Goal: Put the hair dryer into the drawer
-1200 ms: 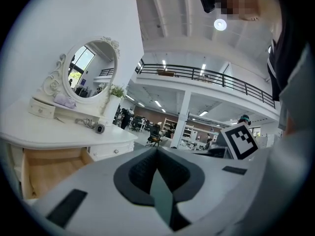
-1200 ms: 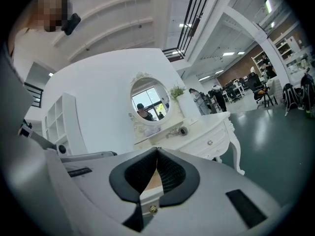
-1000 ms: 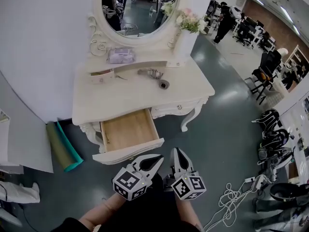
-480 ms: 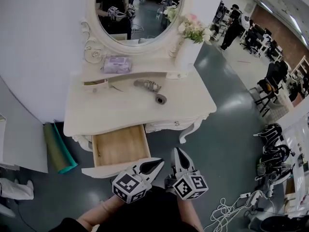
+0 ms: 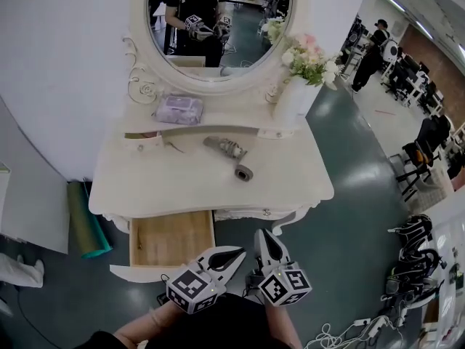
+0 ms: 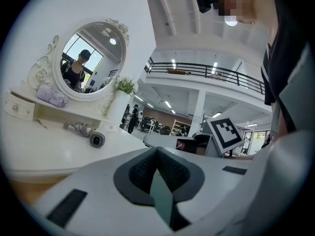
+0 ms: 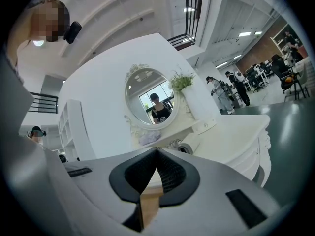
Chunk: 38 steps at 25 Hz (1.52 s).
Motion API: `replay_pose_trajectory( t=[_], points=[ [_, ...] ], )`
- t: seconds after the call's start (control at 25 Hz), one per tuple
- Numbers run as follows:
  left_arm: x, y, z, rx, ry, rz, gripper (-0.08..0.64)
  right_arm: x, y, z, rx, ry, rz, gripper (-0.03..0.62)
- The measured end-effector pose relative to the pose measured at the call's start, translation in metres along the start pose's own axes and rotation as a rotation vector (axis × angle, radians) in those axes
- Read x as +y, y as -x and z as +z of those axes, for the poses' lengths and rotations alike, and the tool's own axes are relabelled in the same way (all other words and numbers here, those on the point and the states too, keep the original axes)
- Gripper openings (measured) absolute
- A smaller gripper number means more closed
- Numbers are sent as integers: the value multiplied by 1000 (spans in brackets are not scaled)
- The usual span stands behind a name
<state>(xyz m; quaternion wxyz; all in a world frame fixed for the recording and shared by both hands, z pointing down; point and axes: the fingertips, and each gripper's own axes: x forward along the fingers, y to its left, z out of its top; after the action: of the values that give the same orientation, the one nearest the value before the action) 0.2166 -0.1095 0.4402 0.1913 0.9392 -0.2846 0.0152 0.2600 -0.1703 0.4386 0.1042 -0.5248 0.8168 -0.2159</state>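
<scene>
A grey hair dryer (image 5: 229,155) with a coiled cord lies on the white dressing table (image 5: 145,187), its nozzle toward me; it also shows in the left gripper view (image 6: 88,134) and the right gripper view (image 7: 184,145). The wooden drawer (image 5: 171,240) stands pulled out at the table's front left. My left gripper (image 5: 234,254) is shut and empty just in front of the drawer's right corner. Beside it my right gripper (image 5: 264,241) is shut and empty below the table's front edge. Both are well short of the dryer.
An oval mirror (image 5: 218,27) backs the table, with a flower vase (image 5: 298,93) at the right and a lilac pouch (image 5: 179,109) on the shelf. A green roll (image 5: 86,219) leans at the table's left. Cables (image 5: 349,331) lie on the floor at the right.
The table and drawer have come closer and slid toward the frame's centre as I stepped up. Both grippers now reach the drawer's front, still shut.
</scene>
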Motion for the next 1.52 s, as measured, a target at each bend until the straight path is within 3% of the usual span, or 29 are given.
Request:
replay_pose_trajectory(
  t=[0.52,1.04,1.2,1.36,1.52],
  points=[
    [43,1,25,-23,67,128,0,-12,-48,15,77,2,77,31],
    [66,4,56,-73,118,176,0,-13,-92,39,159,65,130,35],
    [81,7,53,-70,141,202,0,-6,-118,40,237,119,210,97],
    [95,3,48,-41,149,230,0,-4,-143,34,337,199,271,248],
    [112,0,50,-25,153,273,0,-3,-166,32,392,295,299,267]
  ],
)
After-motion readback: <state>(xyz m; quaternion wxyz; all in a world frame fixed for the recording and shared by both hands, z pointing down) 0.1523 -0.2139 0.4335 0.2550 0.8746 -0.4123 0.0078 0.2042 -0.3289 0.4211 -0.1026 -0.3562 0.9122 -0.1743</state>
